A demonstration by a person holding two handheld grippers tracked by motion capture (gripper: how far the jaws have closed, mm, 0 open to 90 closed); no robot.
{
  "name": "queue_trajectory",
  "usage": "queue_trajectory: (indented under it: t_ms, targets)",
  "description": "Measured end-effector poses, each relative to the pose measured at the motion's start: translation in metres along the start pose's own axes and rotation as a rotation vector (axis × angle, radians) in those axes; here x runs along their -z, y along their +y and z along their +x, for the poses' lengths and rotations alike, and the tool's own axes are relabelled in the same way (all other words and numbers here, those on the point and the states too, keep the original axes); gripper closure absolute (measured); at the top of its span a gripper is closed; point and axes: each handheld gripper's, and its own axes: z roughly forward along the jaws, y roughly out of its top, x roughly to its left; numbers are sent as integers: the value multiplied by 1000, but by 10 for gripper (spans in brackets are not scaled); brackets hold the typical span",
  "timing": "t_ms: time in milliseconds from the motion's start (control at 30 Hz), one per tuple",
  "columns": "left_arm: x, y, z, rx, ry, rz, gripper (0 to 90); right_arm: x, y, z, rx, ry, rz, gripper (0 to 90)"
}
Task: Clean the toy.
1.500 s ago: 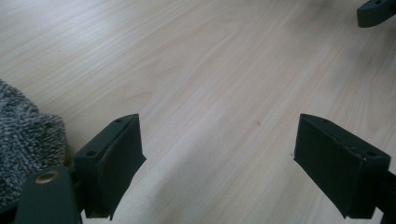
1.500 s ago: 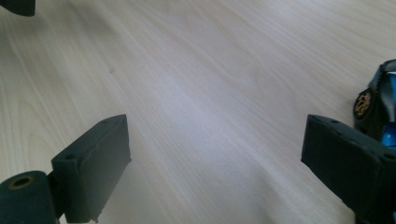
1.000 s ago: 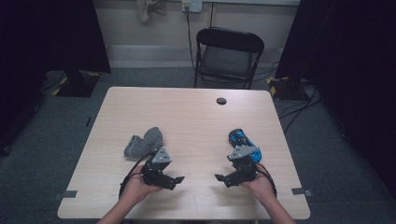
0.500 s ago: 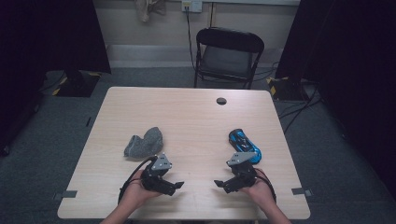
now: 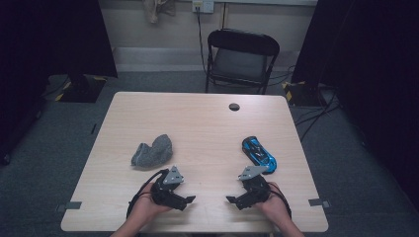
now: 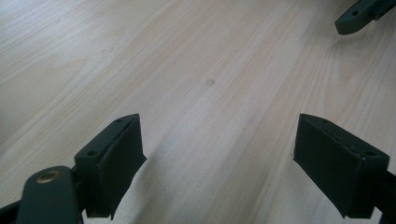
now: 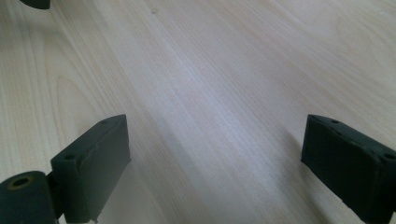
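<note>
Both sets of jaws wide apart over bare table [image 5: 207,123]: left gripper [image 5: 187,200] just below the grey cloth [image 5: 152,151], right gripper [image 5: 233,201] near the blue car [image 5: 259,153]. Cloth likely soft, light: pinch a fold. Car hard, slippery, prone to roll: clamp across the sides

My pale wooden table [image 5: 197,123] carries a grey cloth [image 5: 152,151] left of centre and a blue toy car [image 5: 259,154] near the right edge.
</note>
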Motion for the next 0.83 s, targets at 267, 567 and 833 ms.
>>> queue_trajectory:
  t_ms: [267, 567, 833]
  targets:
    - [-3, -6, 0, -35, 25, 32, 153, -4, -4, 3, 33, -21, -15, 39]
    - [-5, -10, 2, -45, 7, 43, 135, -7, -8, 5, 37, -36, -38, 0]
    - [-8, -14, 5, -67, -14, 27, 6, -7, -8, 6, 30, -44, -37, 0]
